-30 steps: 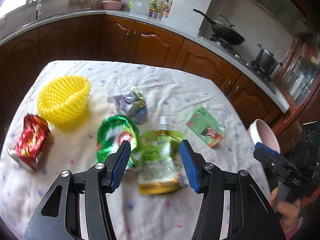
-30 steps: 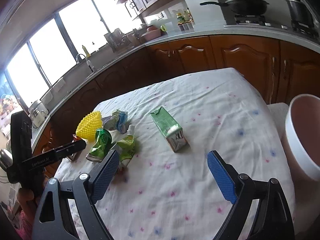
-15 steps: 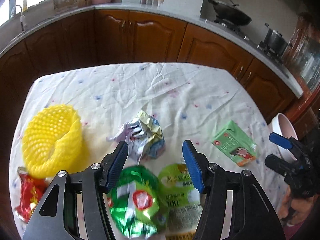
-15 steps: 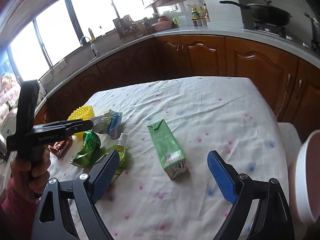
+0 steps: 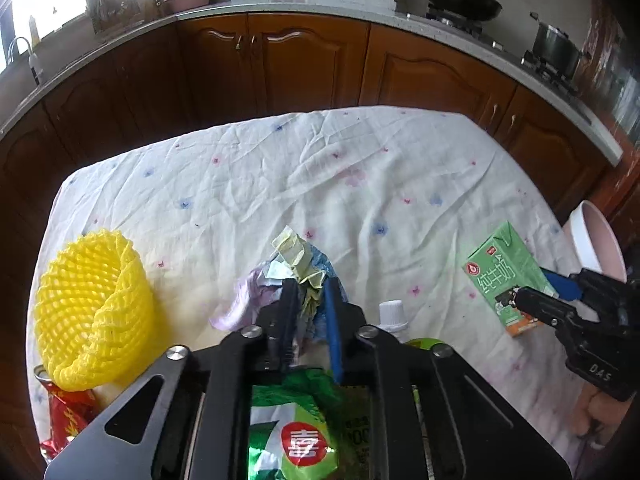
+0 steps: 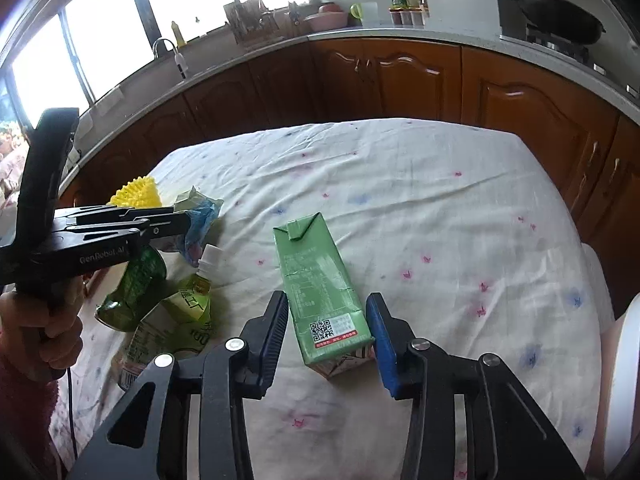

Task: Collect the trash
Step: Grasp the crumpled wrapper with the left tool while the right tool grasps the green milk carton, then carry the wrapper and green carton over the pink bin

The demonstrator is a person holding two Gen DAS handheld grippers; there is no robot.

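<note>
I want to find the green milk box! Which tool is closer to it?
Right. The right tool has the green milk box between its fingers, while the left tool is across the table, pinching the crumpled wrapper.

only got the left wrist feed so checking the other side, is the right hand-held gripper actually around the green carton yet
observer: yes, the green carton lies flat between the fingers of the right hand-held gripper, jaws open around its near end
operator: any gap there
observer: a sliver at the black finger; the blue pad looks about touching
operator: and my wrapper from that side
observer: the crumpled wrapper sticks out past the left hand-held gripper; lifted or not, cannot tell
</note>
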